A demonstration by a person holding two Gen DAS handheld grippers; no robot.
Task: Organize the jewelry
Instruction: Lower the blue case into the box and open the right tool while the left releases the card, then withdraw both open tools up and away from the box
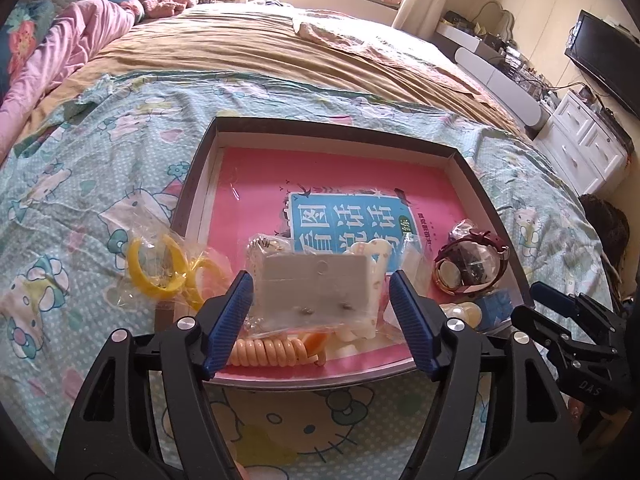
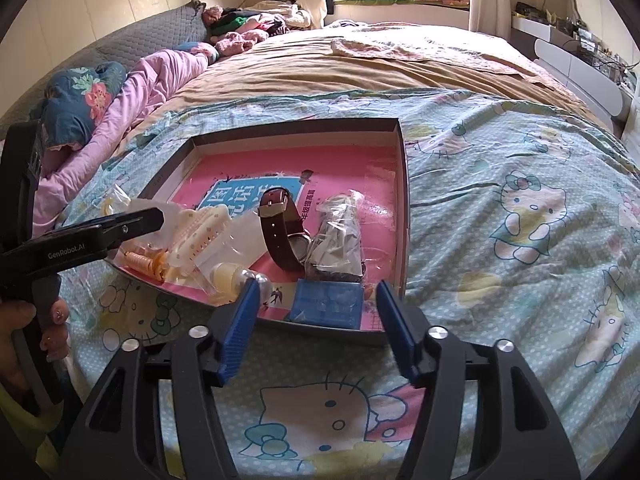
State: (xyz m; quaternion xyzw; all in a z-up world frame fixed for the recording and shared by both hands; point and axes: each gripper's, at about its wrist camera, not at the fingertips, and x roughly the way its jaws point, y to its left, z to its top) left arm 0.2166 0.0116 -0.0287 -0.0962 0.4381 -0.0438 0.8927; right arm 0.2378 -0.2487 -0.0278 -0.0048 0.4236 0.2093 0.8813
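A dark-rimmed tray [image 1: 320,128] lined with a pink book lies on the bed. My left gripper [image 1: 320,276] is open. A clear bag with a grey earring card [image 1: 316,292] lies between its blue pads, with a gap on the right side. Beneath the bag are an orange spiral tie [image 1: 272,350] and a white hair clip [image 1: 376,256]. A maroon-strapped watch [image 1: 472,268] sits to the right. Yellow bangles in a bag [image 1: 156,268] lie outside the tray's left wall. My right gripper [image 2: 318,286] is open at the tray's [image 2: 402,184] near edge, straddling a small blue box [image 2: 326,302] without touching it.
The Hello Kitty sheet [image 2: 520,208] surrounds the tray. A tan blanket [image 1: 260,48] and a pink quilt [image 1: 68,52] lie further back. White drawers [image 1: 580,148] and a TV [image 1: 608,56] stand past the bed's right edge. A hand [image 2: 24,332] holds the left gripper's handle.
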